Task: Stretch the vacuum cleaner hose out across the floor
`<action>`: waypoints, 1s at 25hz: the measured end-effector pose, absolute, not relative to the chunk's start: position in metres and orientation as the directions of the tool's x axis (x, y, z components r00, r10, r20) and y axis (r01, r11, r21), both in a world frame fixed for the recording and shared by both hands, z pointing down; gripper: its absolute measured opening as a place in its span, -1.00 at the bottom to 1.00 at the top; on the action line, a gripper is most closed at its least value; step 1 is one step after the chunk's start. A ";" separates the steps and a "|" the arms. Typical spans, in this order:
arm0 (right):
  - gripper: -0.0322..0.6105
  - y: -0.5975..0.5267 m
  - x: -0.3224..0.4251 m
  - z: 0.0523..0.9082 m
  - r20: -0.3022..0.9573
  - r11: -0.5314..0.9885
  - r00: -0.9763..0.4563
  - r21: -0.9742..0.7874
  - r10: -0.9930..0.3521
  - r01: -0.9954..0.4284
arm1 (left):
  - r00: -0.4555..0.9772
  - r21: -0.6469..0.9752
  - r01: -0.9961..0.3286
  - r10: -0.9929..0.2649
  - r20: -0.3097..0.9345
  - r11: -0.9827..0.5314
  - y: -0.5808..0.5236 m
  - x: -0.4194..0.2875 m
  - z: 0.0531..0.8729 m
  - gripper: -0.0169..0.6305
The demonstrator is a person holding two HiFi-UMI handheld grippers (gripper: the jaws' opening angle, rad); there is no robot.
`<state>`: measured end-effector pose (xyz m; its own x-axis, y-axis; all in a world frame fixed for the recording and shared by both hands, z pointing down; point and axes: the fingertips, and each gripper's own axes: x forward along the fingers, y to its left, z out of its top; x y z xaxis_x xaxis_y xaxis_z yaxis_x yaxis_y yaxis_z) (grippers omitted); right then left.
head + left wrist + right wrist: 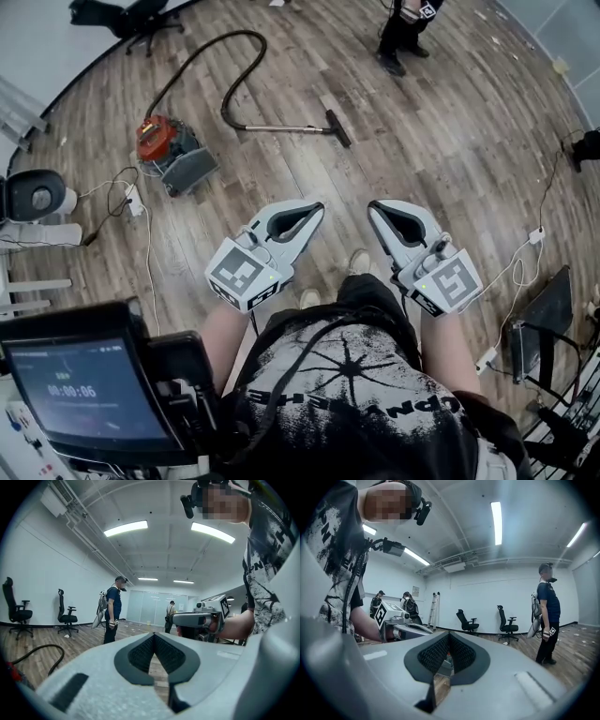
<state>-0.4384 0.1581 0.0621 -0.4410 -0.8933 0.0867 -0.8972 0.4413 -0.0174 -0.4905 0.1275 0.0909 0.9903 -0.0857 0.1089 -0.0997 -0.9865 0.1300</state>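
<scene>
Item: vacuum cleaner hose (246,33), black, ribbed.
Location: upper left of the head view, on the wood floor (450,141). It also shows as a dark loop at the lower left of the left gripper view (42,645).
Lay: runs from the red-and-grey vacuum cleaner body (169,150) up toward the top edge, bends back in a hairpin, and joins the metal wand (281,128). The wand ends in the floor head (337,128).
Left gripper (317,206): jaws clenched tip to tip with nothing between them. It is held low, at centre frame, in front of the person.
Right gripper (374,206): jaws likewise pressed together and empty, beside the left one.
Relation to hose: both grippers are well apart from it, and neither touches the hose, the wand or the body.
Surroundings: a bystander (403,33) stands at the top edge and an office chair (141,19) is at the upper left.
Done: apparently nothing; the hose lies curled, not laid out.
Left to do: as judged, reach the vacuum, open a gripper, take the hose or wand end, and draw the hairpin out straight along the boards.
</scene>
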 end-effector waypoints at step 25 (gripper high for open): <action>-0.88 -0.060 -0.233 0.077 0.038 0.674 -0.676 -0.061 -0.736 -0.737 | 0.923 0.083 -0.360 -0.341 0.178 -0.929 -0.074 -0.288 0.091 -0.94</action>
<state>-0.2331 -0.0603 0.0768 -0.6761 -0.7358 0.0379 -0.7365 0.6736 -0.0609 -0.2879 -0.0742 0.0915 0.9231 -0.3412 0.1776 -0.3596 -0.9294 0.0832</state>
